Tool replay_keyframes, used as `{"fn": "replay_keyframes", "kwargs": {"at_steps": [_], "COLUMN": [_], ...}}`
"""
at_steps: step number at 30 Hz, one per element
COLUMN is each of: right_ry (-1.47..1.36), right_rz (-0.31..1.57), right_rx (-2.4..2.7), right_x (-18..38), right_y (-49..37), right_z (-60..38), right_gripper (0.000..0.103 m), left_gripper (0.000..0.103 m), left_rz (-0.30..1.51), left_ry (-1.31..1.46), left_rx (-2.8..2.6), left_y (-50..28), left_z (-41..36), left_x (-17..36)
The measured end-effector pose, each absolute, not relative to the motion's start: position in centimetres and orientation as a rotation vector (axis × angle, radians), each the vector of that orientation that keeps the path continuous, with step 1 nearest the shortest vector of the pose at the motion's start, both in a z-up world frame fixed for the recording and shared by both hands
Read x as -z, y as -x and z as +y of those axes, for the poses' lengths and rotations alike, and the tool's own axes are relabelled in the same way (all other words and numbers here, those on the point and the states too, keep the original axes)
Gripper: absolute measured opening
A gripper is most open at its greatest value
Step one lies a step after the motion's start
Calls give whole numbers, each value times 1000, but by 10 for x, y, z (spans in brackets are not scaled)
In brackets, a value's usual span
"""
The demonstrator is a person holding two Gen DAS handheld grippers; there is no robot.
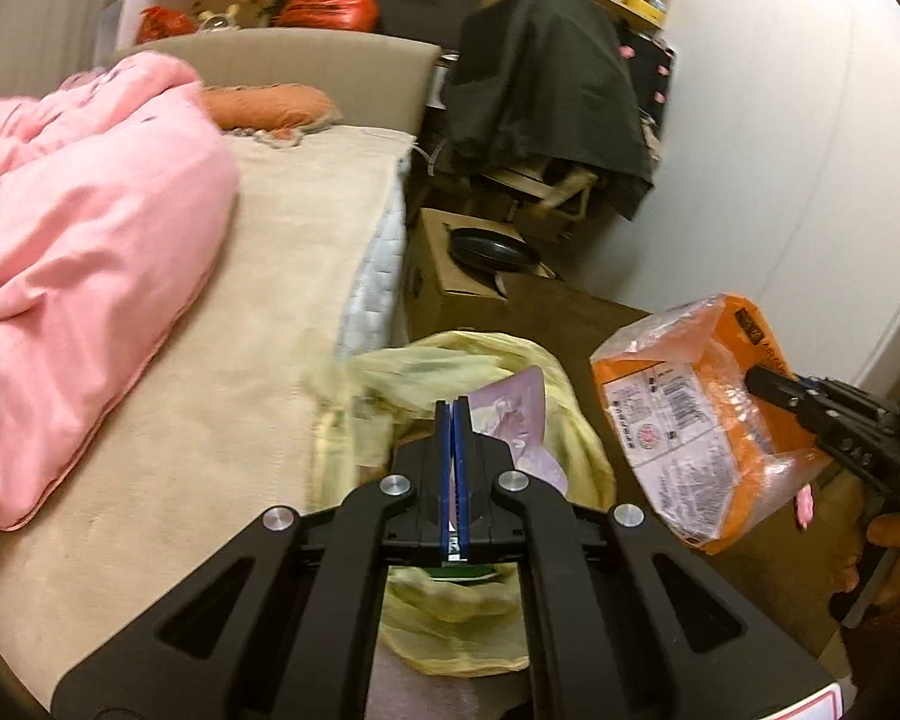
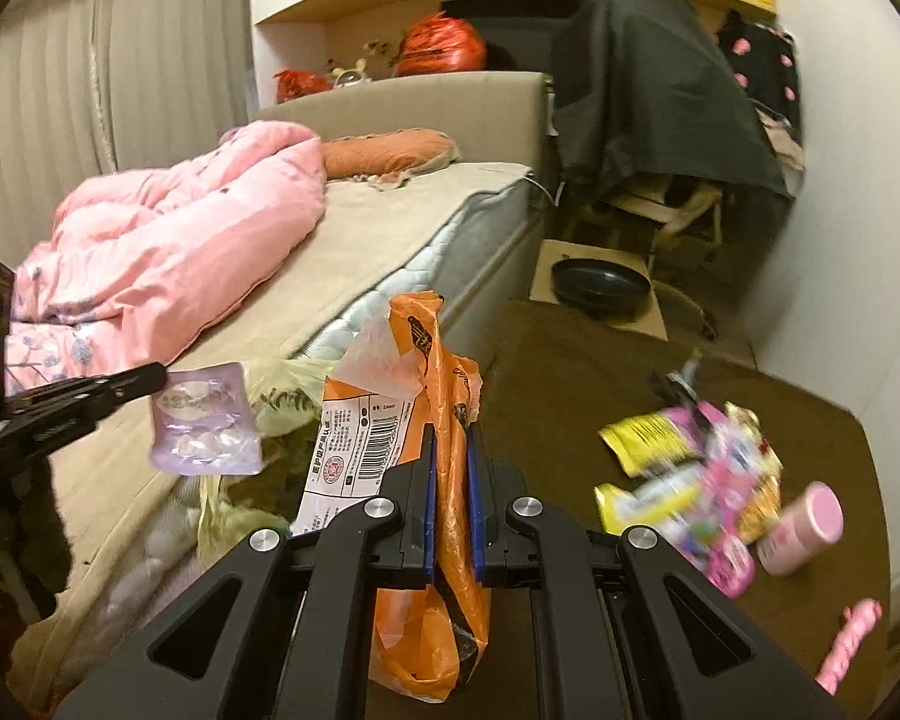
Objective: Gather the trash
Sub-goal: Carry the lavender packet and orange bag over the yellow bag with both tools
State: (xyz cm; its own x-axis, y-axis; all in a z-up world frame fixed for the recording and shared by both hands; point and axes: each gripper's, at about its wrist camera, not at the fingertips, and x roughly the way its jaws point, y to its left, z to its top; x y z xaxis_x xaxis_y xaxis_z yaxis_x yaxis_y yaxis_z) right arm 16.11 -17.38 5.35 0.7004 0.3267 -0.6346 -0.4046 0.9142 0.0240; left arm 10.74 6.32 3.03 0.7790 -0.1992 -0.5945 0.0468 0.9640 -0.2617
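Observation:
My left gripper (image 1: pixel 453 405) is shut on a lilac plastic wrapper (image 1: pixel 513 414) and holds it over the open mouth of a pale yellow trash bag (image 1: pixel 456 606) beside the bed. The lilac wrapper also shows in the right wrist view (image 2: pixel 207 426), with the left gripper (image 2: pixel 156 378) on its left edge. My right gripper (image 2: pixel 450 432) is shut on an orange plastic package (image 2: pixel 444 618) with a white barcode label, held in the air to the right of the bag; it also shows in the left wrist view (image 1: pixel 690 414).
A bed (image 1: pixel 258 276) with a pink duvet (image 1: pixel 72 252) lies on the left. On the brown floor mat (image 2: pixel 570 372) lie yellow and pink wrappers (image 2: pixel 690 480), a pink bottle (image 2: pixel 801 531) and a pink item (image 2: pixel 849 639). A cardboard box with a black bowl (image 2: pixel 600 285) stands beyond.

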Motion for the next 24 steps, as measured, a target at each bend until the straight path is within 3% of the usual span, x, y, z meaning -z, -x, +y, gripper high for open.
{"fn": "replay_keyframes", "kwargs": {"at_steps": [9, 24], "right_ry": [148, 83], "right_rz": [752, 862], "right_rx": [-423, -447], "right_x": [-24, 26], "right_y": [-195, -225], "right_z": [-115, -114], "right_gripper": [9, 9], "left_gripper": [1, 1], "left_rz": [675, 709], "left_ry": [295, 299], "left_rx": [106, 148], "left_y": [-111, -142], "left_z": [101, 90], "left_x": [-20, 3]}}
